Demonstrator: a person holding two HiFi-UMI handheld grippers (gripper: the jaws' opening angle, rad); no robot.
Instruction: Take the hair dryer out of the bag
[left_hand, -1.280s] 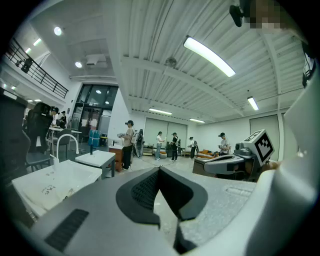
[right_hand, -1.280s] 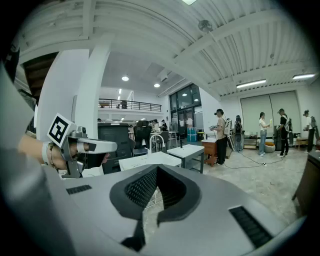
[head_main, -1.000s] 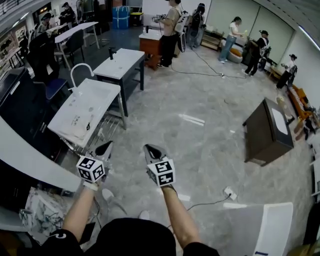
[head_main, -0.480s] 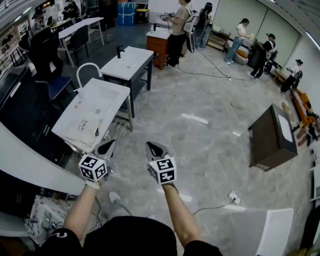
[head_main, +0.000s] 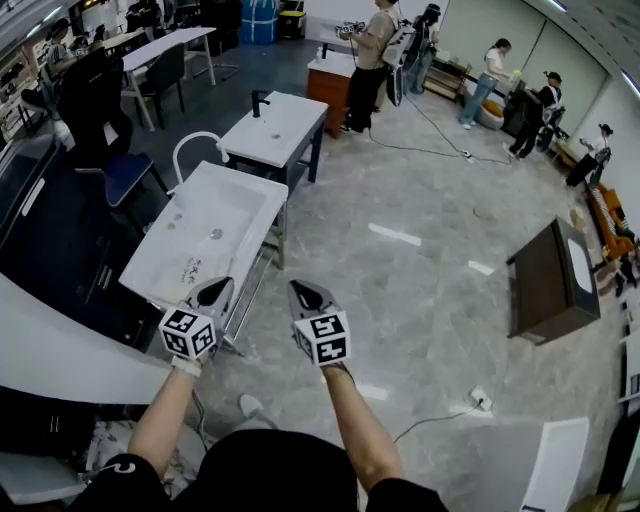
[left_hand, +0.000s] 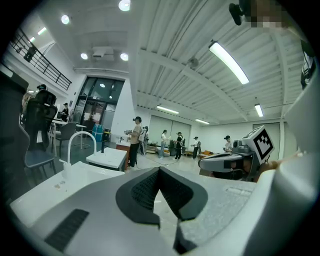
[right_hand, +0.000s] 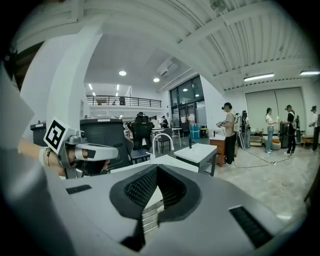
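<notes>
No hair dryer and no bag shows in any view. In the head view my left gripper (head_main: 214, 292) and right gripper (head_main: 301, 293) are held side by side in front of me above the stone floor, both pointing forward. Both are shut with nothing between their jaws. The left gripper view shows its own closed tips (left_hand: 160, 169) and the right gripper (left_hand: 222, 159) beside it. In the right gripper view the closed tips (right_hand: 156, 168) meet, with the left gripper (right_hand: 97, 150) off to the left.
A white sink table (head_main: 205, 235) with a curved tap stands just ahead on the left, a second one (head_main: 275, 125) behind it. A dark cabinet (head_main: 555, 285) stands at right. Several people (head_main: 375, 50) work at the back. A cable and socket (head_main: 480, 400) lie on the floor.
I have walked forward with both grippers held out unchanged. The white sink tables and the dark cabinet have come closer and lower in the head view.
</notes>
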